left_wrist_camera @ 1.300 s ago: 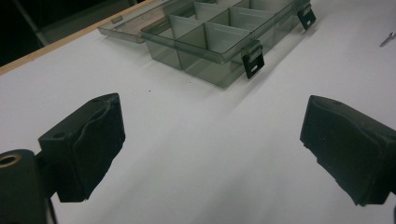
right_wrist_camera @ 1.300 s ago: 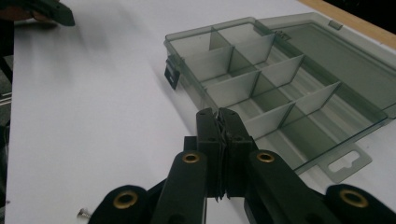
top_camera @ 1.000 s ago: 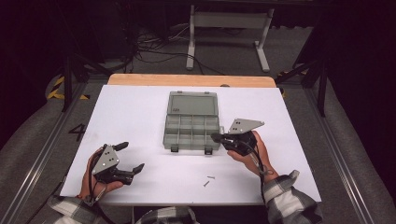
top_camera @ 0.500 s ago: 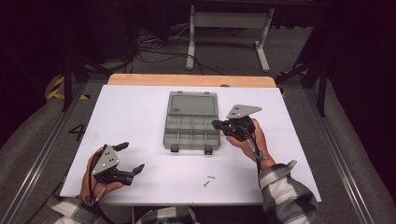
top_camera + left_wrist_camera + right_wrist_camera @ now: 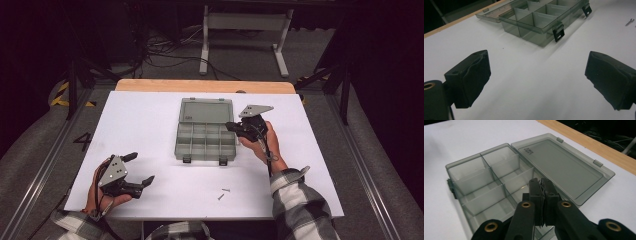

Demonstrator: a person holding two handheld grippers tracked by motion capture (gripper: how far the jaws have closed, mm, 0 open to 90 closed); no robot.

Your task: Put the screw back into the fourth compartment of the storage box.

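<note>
Right gripper (image 5: 231, 126), jaws pressed together on nothing visible, hovers over the open compartment box (image 5: 206, 141) mid-table (image 5: 150, 115); its lid (image 5: 564, 167) carries unreadable embossed lettering. Left gripper (image 5: 142, 168) rests near, jaws wide, empty.

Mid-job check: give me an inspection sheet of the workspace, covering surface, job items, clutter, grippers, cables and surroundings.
Surface: white table top with a wooden strip along its far edge.
Job's things: clear compartment box open, lid laid flat behind it; the compartments in view look empty. Two small screws lie loose on the near part of the table.
Clutter: nothing seen.
Grippers: left gripper open and empty, low over the near left of the table. Right gripper shut, tips over the box's right side; whether it pinches anything cannot be told.
Cables: a cable trails from each gripper; more on the floor beyond the table.
Surroundings: dark room, white metal stand behind.
</note>
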